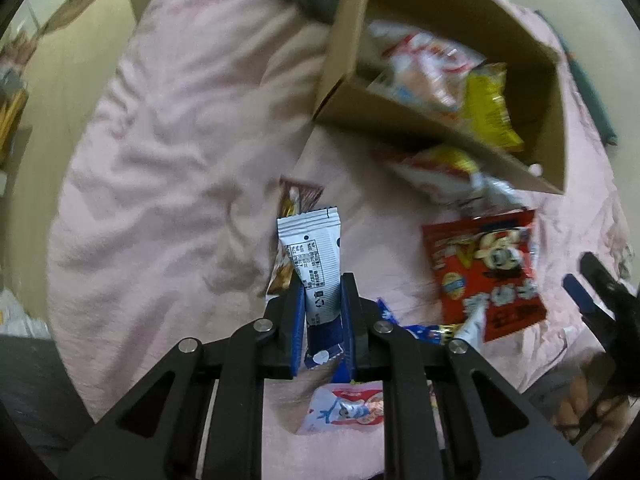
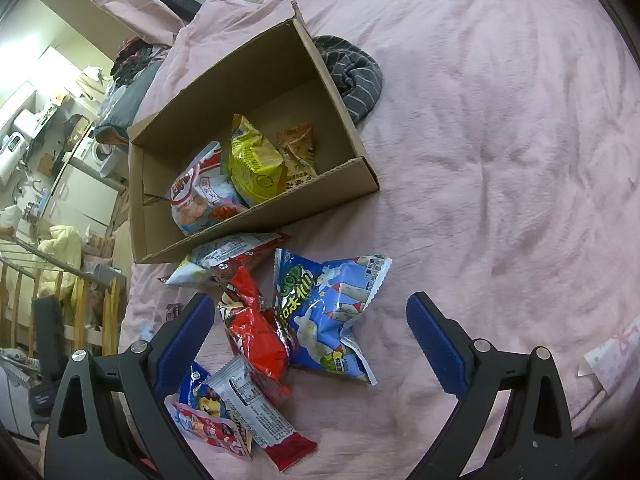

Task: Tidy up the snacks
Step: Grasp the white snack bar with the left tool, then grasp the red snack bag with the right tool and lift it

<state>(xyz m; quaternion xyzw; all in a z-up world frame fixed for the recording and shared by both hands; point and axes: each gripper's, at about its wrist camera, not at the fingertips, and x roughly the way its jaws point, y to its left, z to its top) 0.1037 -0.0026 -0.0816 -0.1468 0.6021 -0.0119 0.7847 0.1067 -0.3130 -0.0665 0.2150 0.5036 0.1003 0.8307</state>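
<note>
At lower centre of the left view, my left gripper [image 1: 323,300] fingers clamp a white-and-blue snack sachet [image 1: 314,264]. The right gripper [image 2: 308,340] fingers stand wide. The cardboard box [image 1: 400,120] sits upper right; the shallow end grip risks dropping the sachet short.

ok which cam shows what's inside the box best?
Right wrist: it looks down into the open box, sharp, showing a yellow bag, a red-white bag and an orange packet. Left wrist shows the box blurred, near wall hiding part of its contents.
</note>
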